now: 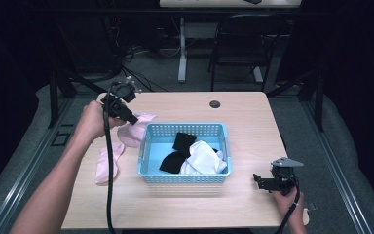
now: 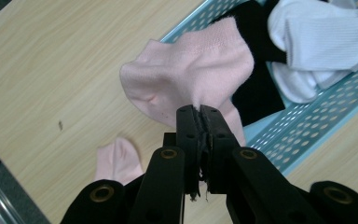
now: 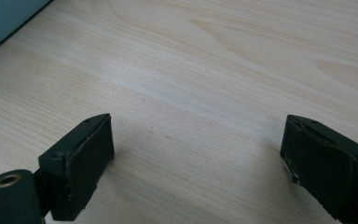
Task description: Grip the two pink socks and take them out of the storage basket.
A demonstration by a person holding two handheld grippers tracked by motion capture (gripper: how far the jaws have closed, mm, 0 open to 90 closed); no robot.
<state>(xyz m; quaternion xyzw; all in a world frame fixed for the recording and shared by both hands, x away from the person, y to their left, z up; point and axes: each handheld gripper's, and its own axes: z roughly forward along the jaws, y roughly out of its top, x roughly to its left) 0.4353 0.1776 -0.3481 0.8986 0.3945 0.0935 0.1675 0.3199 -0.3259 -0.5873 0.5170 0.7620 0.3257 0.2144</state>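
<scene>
The left hand-held gripper, clamped on the soft pink ankle sock, is hanging it left of the perforated light-blue plastic basket, toward the frame's centre.

Left forearm reaching from seven o'clock, left gripper raised with jaws clamped on cloth and pointing toward four o'clock; right gripper low at five o'clock, jaws spread wide, pointing toward nine.

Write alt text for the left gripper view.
The left gripper is shut on a pink sock, holding it over the wooden table at the rim of a blue basket of black and white socks. A second pink sock lies below.
</scene>
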